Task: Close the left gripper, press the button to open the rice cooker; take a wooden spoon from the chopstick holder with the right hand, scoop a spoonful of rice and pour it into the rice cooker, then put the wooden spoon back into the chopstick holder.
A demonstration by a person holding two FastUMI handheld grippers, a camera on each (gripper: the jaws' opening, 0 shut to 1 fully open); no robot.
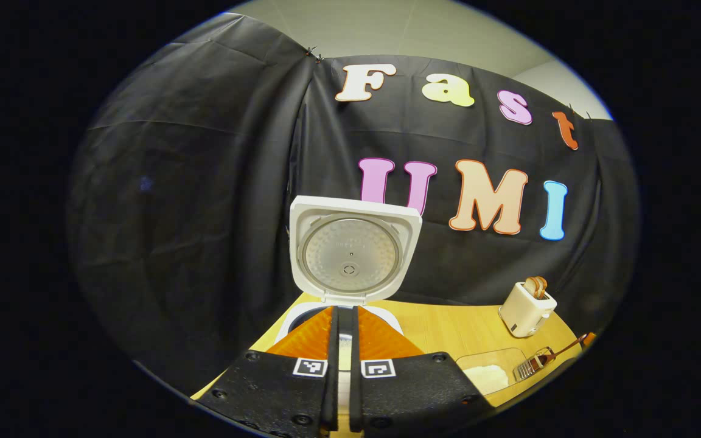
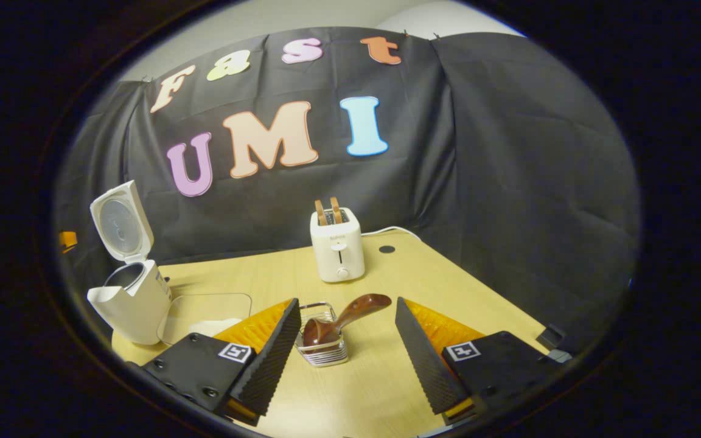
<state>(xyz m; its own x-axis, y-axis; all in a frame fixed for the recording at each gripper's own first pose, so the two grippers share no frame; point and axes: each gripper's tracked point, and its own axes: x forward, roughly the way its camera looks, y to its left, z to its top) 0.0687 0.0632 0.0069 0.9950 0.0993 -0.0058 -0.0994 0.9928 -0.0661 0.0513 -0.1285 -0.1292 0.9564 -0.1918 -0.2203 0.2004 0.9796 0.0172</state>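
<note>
Dim booth, soft overhead light; tabletop (image 2: 387, 365) evenly lit, faint shadows. Fisheye bends edges; my claws' nearest parts look soft.

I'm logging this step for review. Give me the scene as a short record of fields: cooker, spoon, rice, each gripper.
rice cooker: lid up, pot open
wooden spoon: leaning in the chopstick holder, untouched
rice: in a clear container beside the cooker
left gripper: shut, in front of the cooker
right gripper: open, fingers either side of the holder
toaster: two slices up
</note>
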